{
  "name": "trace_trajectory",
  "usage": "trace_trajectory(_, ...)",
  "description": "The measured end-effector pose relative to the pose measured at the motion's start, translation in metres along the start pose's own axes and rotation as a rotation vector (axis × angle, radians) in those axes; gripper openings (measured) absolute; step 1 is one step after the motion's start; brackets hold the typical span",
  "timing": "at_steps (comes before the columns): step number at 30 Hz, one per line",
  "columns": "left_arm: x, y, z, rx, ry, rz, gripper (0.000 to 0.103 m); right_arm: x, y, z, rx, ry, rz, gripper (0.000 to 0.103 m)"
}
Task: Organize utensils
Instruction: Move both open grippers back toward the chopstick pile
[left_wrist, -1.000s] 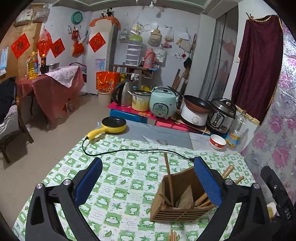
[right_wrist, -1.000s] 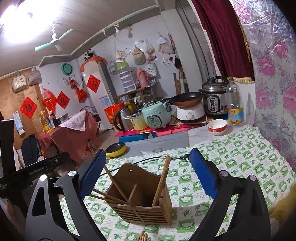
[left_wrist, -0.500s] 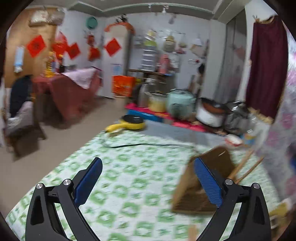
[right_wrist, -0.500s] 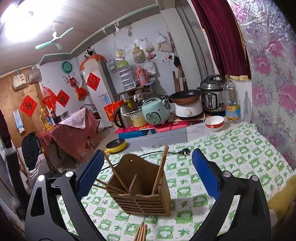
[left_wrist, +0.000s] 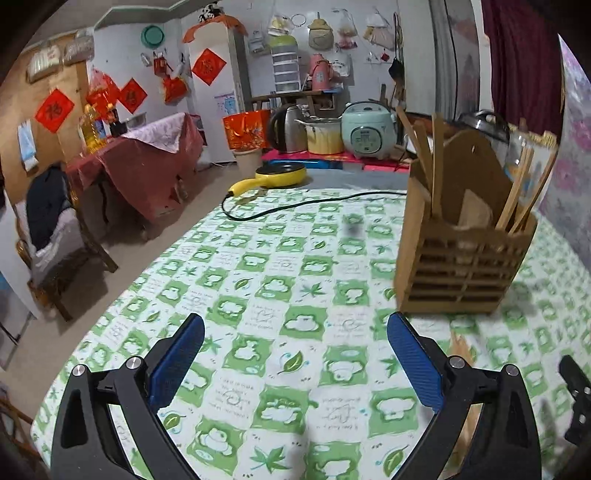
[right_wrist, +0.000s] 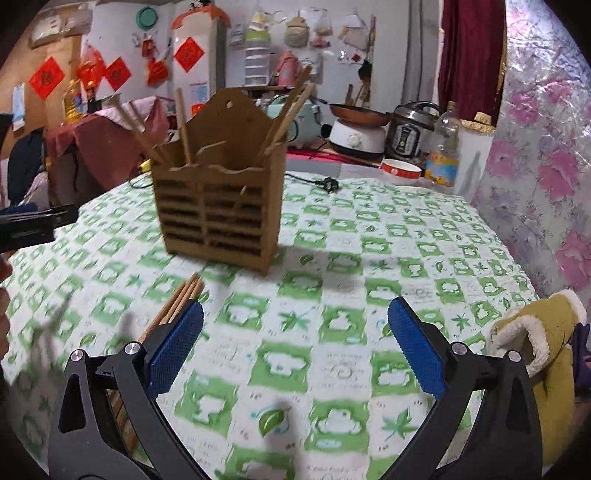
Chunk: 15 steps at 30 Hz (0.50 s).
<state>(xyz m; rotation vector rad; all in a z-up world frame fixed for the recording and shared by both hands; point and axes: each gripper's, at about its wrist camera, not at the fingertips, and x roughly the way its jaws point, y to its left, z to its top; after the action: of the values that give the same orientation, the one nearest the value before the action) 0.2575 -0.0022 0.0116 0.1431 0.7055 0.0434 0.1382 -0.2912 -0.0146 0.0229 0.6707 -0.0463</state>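
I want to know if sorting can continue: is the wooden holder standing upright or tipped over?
Upright. The wooden holder stands on its base on the tablecloth, chopsticks sticking up from it.

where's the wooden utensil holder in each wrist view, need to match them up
Left wrist: the wooden utensil holder stands at right of centre on the green checked tablecloth, beyond the right finger.
Right wrist: it stands upper left of centre, chopsticks sticking out.
Shared landmark: the pale green rice cooker, partly hidden behind the holder in the right view.
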Motion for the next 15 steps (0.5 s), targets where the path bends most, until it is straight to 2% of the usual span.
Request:
trace_trajectory(6, 0.003, -0.005, -0.013, 0.028, 0.021, 0.026, 0.097, -0.002, 0.007, -0.007, -0.023, 0.026, 0.025, 0.097)
trace_trajectory(15, -0.001, -0.002, -0.016, 0.028, 0.011, 0.062, 0.097, -0.005, 0.012, -0.019, -0.026, 0.059, 0.08, 0.097)
